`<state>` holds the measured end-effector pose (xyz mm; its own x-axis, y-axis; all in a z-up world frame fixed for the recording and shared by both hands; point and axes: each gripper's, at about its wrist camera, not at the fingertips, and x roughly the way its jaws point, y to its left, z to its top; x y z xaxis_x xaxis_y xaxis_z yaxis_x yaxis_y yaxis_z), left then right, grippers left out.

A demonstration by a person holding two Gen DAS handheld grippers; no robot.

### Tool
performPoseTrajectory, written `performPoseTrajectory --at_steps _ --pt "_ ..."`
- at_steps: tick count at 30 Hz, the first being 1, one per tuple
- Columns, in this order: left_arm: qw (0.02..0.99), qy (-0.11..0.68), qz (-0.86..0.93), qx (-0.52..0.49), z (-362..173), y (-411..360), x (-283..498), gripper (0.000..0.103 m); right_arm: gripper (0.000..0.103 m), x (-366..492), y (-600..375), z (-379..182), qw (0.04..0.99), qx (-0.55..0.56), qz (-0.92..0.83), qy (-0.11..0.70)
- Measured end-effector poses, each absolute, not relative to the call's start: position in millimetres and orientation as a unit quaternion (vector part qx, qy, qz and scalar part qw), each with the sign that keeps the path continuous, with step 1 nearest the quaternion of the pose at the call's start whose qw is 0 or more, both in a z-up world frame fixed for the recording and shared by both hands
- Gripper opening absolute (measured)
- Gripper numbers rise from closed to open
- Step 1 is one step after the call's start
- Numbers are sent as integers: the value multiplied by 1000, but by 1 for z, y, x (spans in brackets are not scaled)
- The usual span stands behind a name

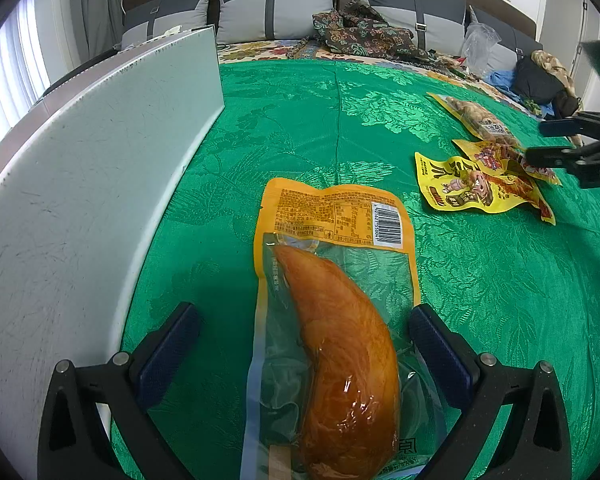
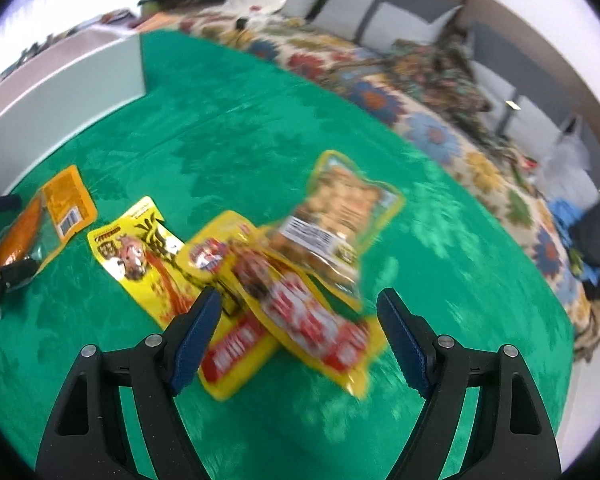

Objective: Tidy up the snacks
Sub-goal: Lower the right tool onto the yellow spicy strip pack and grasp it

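An orange-and-clear packet holding a smoked chicken piece point(image 1: 340, 340) lies on the green cloth between the fingers of my open left gripper point(image 1: 304, 332); it also shows in the right wrist view point(image 2: 44, 220). My right gripper point(image 2: 300, 324) is open over a pile of yellow snack packets point(image 2: 296, 300): one with a cartoon face point(image 2: 140, 256), a red-and-yellow one, and a clear-windowed packet of nuts point(image 2: 340, 216). In the left wrist view the pile point(image 1: 480, 184) lies at the right, with the right gripper point(image 1: 540, 142) at its edge.
A white tray or board point(image 1: 80, 200) stands along the left of the green cloth point(image 1: 300, 120). Behind are a floral blanket point(image 2: 380, 92), grey cushions point(image 1: 276, 4), crumpled fabric, a plastic bag and dark clothes at far right.
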<state>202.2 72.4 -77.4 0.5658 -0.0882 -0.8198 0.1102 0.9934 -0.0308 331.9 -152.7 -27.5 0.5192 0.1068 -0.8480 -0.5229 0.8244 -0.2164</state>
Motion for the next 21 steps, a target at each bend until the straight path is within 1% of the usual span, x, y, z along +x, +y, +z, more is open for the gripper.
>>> performPoseTrajectory --at_steps 5,9,16,21 --pt "885 463 -56 12 -78 72 202 103 83 346 -140 -47 810 -244 201 495" --pt "885 463 -56 12 -78 72 202 103 83 350 -148 -48 811 -208 194 511" --pt "885 463 -56 12 -78 72 202 103 84 354 -155 -48 807 -161 197 533" --pt "885 462 -56 12 -78 72 202 103 84 350 -154 -48 805 -167 196 535"
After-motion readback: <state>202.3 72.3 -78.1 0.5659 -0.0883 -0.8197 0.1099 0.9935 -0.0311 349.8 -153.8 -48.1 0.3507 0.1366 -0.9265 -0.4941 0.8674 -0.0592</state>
